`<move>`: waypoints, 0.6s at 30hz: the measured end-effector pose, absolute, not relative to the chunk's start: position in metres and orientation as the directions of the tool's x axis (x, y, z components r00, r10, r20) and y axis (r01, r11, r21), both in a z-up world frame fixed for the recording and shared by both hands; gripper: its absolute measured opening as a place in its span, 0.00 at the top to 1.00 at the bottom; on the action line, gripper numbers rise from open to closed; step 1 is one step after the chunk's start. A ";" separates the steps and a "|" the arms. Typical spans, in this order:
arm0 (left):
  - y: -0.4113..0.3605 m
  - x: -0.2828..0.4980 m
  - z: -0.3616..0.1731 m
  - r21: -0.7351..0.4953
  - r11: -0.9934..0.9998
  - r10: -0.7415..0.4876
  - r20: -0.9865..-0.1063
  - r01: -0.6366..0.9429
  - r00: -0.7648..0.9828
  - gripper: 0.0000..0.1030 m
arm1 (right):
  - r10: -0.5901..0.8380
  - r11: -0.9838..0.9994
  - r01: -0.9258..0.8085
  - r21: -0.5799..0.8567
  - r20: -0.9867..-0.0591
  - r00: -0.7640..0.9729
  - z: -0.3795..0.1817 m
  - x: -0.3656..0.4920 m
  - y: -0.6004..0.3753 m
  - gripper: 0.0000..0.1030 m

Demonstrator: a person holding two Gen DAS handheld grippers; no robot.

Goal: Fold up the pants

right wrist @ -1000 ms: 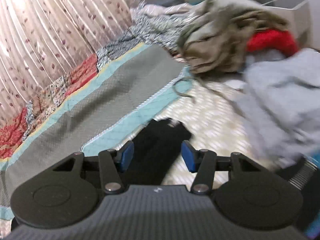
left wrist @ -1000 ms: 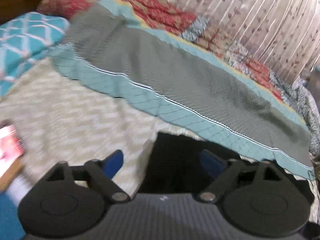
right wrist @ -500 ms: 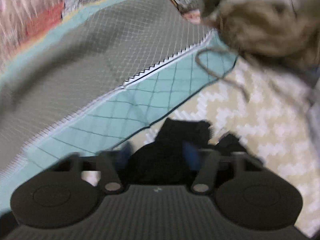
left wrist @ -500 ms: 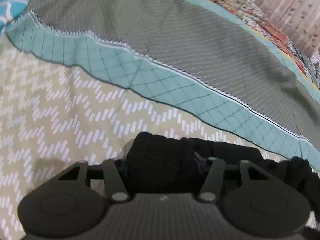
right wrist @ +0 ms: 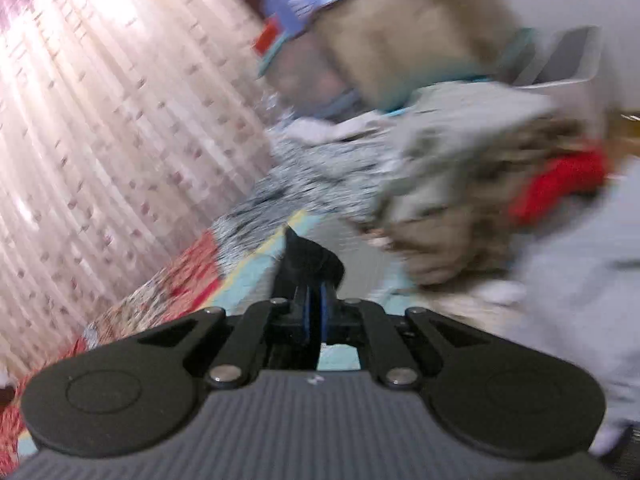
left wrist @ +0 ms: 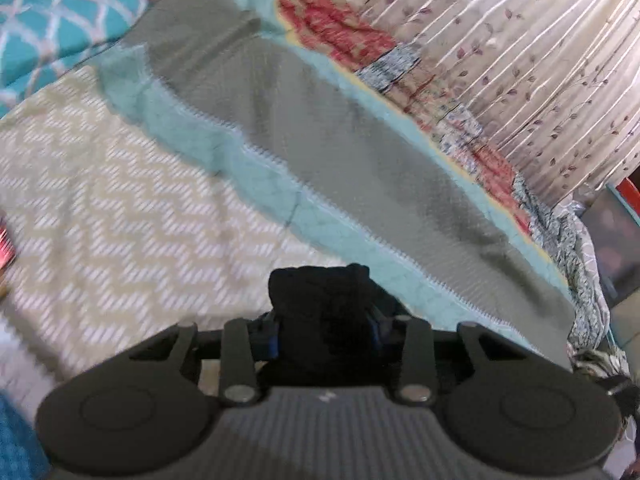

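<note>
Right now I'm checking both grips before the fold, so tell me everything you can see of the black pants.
The black pants look like soft, dark, matte cloth; blur hides seams and details. In the left wrist view a thick bunched wad sits between the left gripper's blue-padded fingers, which have just been closing on it, above the chevron bedspread. In the right wrist view a thin fold sticks up from the right gripper, shut tight on it. The rest of the pants is out of sight.

Right tongs (right wrist: 314,308) clamping black pants (right wrist: 310,260)
</note>
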State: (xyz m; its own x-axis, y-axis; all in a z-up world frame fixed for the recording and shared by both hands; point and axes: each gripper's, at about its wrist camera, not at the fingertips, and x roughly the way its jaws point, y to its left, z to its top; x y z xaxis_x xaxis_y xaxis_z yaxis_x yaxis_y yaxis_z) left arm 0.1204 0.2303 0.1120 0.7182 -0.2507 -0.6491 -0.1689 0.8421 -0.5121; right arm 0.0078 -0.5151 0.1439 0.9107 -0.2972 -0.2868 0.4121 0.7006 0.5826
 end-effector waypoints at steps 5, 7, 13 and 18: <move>0.245 0.097 0.079 -0.502 0.831 -0.242 -0.715 -0.241 0.656 0.65 | -0.475 0.570 0.718 0.400 -0.552 0.685 0.080 -0.059 -0.539 0.87; 0.246 0.094 0.073 -0.506 0.825 -0.244 -0.720 -0.251 0.649 0.61 | -0.493 0.506 0.765 0.399 -0.593 0.636 0.062 -0.082 -0.545 0.87; 0.237 0.110 0.086 -0.471 0.855 -0.216 -0.703 -0.217 0.678 0.29 | -0.390 0.610 0.659 0.439 -0.557 0.733 0.077 -0.052 -0.528 0.60; 0.228 0.137 0.076 -0.413 0.885 -0.182 -0.731 -0.214 0.658 0.08 | -0.343 0.753 0.573 0.324 -0.551 0.761 0.093 0.033 -0.514 0.38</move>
State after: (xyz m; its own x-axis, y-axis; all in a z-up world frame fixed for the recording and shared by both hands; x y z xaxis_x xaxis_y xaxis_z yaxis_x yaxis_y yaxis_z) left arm 0.1374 0.2280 0.0763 0.6579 -0.1818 -0.7309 -0.2142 0.8852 -0.4130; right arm 0.0329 -0.5140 0.0926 0.7610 -0.3425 -0.5509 0.5731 0.7528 0.3237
